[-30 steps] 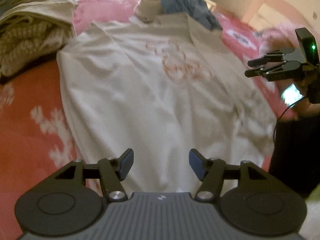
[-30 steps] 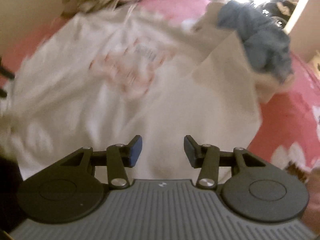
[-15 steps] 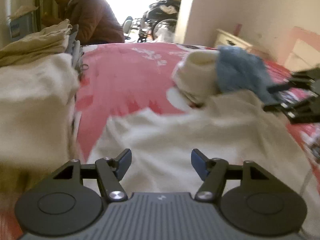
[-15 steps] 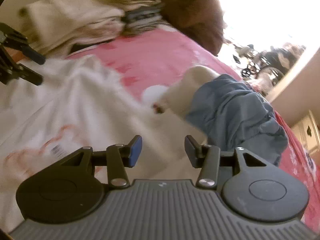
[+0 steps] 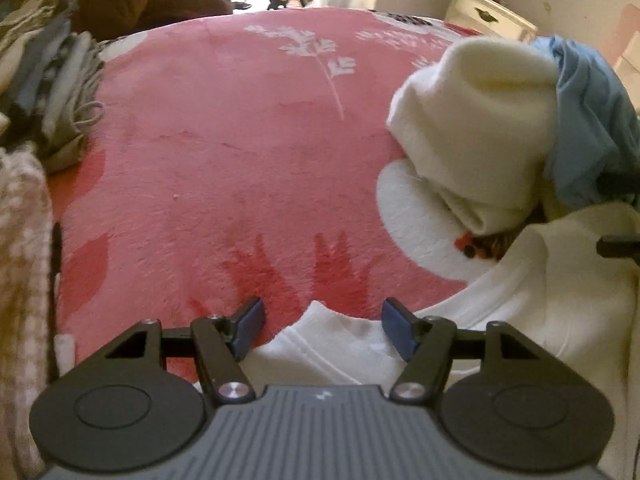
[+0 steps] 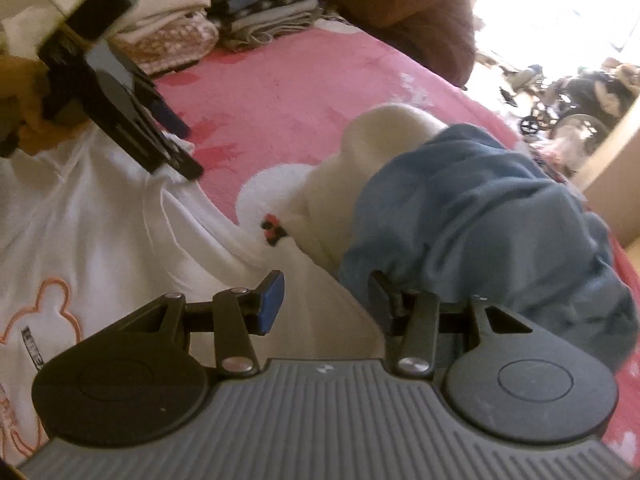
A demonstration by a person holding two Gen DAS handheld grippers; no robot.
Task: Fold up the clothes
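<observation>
Open pink floral blanket point(image 5: 224, 152) lies beyond the white printed T-shirt point(image 6: 100, 240). Shirt corner sits between left gripper point(image 5: 322, 330) fingers, parted, ungripped. Right gripper point(image 6: 326, 304) fingers parted, empty, above shirt.

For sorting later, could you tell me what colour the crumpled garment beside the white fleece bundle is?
Blue; the crumpled blue garment shows best in the right wrist view.

white shirt point(image 6: 100, 240) | spread flat on pink blanket point(image 5: 240, 140), orange outline print | cream garment point(image 5: 476, 128), blue garment point(image 6: 480, 220) | bunched, far right, touching
</observation>
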